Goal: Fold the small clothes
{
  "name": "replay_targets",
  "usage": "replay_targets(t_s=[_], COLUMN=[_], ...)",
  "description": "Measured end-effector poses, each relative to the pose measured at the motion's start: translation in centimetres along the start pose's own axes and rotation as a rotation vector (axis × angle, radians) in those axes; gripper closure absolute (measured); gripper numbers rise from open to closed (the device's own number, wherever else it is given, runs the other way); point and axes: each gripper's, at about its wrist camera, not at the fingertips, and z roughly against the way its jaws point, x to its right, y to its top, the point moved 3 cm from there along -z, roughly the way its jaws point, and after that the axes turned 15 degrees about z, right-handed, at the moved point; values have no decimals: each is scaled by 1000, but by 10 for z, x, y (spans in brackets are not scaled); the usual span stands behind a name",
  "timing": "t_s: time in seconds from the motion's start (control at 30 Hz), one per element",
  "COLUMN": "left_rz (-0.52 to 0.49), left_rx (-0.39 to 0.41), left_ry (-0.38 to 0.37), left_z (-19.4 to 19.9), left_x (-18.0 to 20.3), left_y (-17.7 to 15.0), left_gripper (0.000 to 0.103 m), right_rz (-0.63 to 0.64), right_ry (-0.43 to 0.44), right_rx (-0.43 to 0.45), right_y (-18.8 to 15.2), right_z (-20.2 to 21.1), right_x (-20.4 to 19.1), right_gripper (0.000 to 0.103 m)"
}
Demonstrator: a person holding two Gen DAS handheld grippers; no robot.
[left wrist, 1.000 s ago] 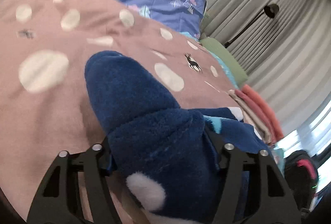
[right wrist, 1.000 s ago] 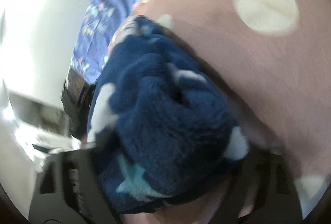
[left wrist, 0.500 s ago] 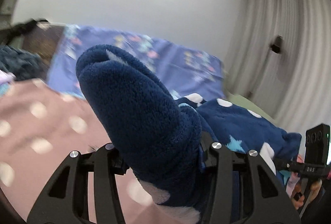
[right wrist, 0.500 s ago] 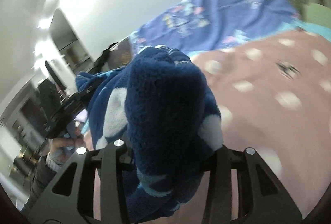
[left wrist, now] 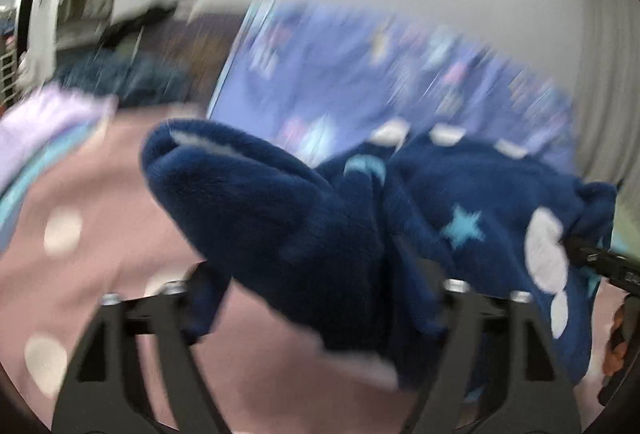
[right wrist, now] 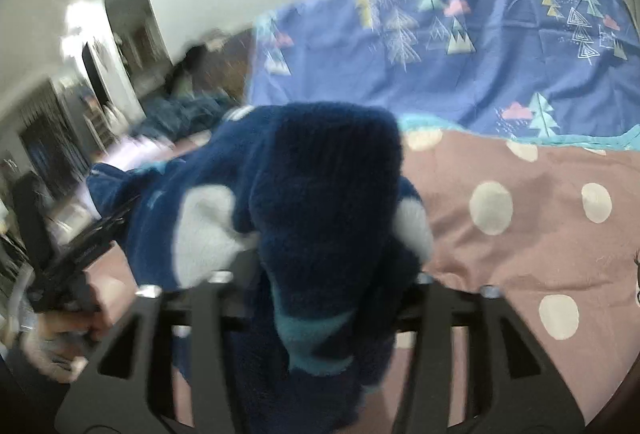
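A dark blue fleece garment with white dots and light blue stars hangs in the air between both grippers, above the pink dotted bedspread. My left gripper is shut on one bunched end of it. My right gripper is shut on the other end; it also shows at the right edge of the left wrist view. The left gripper shows at the left of the right wrist view. The fingertips are hidden in the fleece.
A blue blanket with tree prints lies along the far side of the bed. A lilac folded cloth and a dark blue heap sit at the left. The pink bedspread spreads to the right.
Both grippers have lifted the fleece garment off the bed and tilted up towards the wall. The garment now stretches out between them. The left view has swung left and blurs.
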Motion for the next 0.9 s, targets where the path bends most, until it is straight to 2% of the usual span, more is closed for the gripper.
replay_targets(t_s=[0.03,0.07,0.1,0.13,0.17,0.2,0.23,0.3,0.4,0.47,0.53,0.57,0.7,0.73,0.8,0.9], left_rz=[-12,-25,3,48,61,68,63,32,-21,-60,-108,-131,-224,-238,-261,-286], left_rx=[-45,-91,-166,-203,-187,-151,-137,-131,-88,-64,-39,-27,43,65,96,105], left_ry=[33,53,33,-31,-44,-22,-16,-31,-63,-103,-133,-140,-209,-211,-201,-130], left_z=[-13,-24,-34,-33,-30,-24,-21,-7,28,59,102,121,208,227,266,310], left_x=[-6,-12,-18,-22,-27,-30,-29,-24,-15,-10,1,6,27,29,31,33], left_y=[-8,-18,-25,-25,-22,-17,-15,-18,-38,-60,-87,-97,-146,-157,-177,-199], left_gripper=[19,18,17,17,16,11,10,10,10,9,1,1,1,1,1,1], right_rz=[11,12,-53,-141,-242,-334,-368,-329,-151,-61,17,52,56,50,29,-61], right_ry=[-48,-54,-76,-45,28,55,37,-21,-119,-189,-258,-276,-303,-317,-322,-284], right_rx=[-59,-108,-143,-149,-131,-125,-124,-97,-33,16,70,103,213,218,201,168], right_y=[-14,-28,-47,-58,-66,-73,-76,-74,-75,-84,-100,-110,-150,-160,-175,-200], right_z=[-18,-34,-46,-50,-49,-46,-41,-20,31,74,123,152,237,253,277,317], right_x=[-2,-2,5,15,27,41,48,49,23,-2,-31,-48,-84,-91,-100,-107], right_gripper=[17,17,17,17,17,17,17,17,17,10,6,5,2,2,2,2])
